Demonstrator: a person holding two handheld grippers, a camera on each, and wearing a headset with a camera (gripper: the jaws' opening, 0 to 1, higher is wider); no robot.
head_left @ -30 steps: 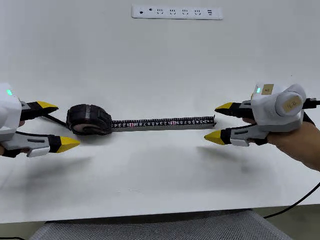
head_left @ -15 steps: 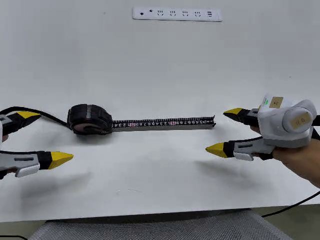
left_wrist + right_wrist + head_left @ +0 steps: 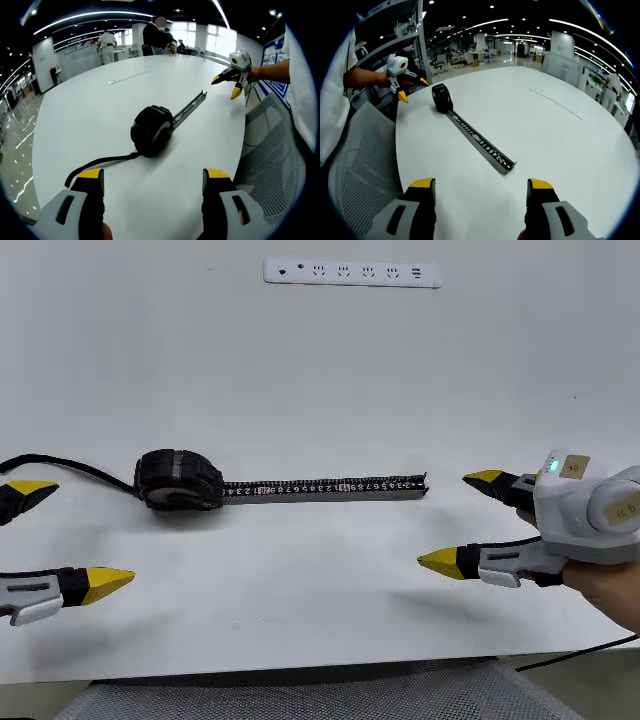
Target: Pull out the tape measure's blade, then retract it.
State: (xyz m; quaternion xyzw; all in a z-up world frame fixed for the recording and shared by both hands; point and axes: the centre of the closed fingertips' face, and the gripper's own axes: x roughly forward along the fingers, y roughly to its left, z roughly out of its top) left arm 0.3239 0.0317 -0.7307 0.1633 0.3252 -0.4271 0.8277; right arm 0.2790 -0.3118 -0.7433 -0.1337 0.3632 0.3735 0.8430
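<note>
Both grippers have backed away since a second ago: the left gripper (image 3: pixel 95 531), which flanked the case, now hangs out by the left edge of the bench (image 3: pixel 300 610) and closer to its near edge. The right gripper (image 3: pixel 443 519) has drifted toward the right edge, clear of the blade's end. Each has its fingers (image 3: pixel 105 583) spread wide, with nothing between them. Beyond them, about midway across the bench and left of centre, sits the tape measure (image 3: pixel 180 479). Its case is black and rounded, and a black cord (image 3: pixel 70 466) trails from it toward the left edge. The dark blade (image 3: pixel 330 486) carries pale numerals and a small red patch. It lies drawn out flat in a straight line toward the right edge and ends in a small upturned hook (image 3: pixel 425 481). With the pull apparently done, retraction looks like the step in hand. It would probably go best with the left gripper pinning the case and the right one pinching the blade near the hook, feeding it back slowly so it cannot whip or kink. A white power strip (image 3: pixel 352 270) lies along the far edge.
</note>
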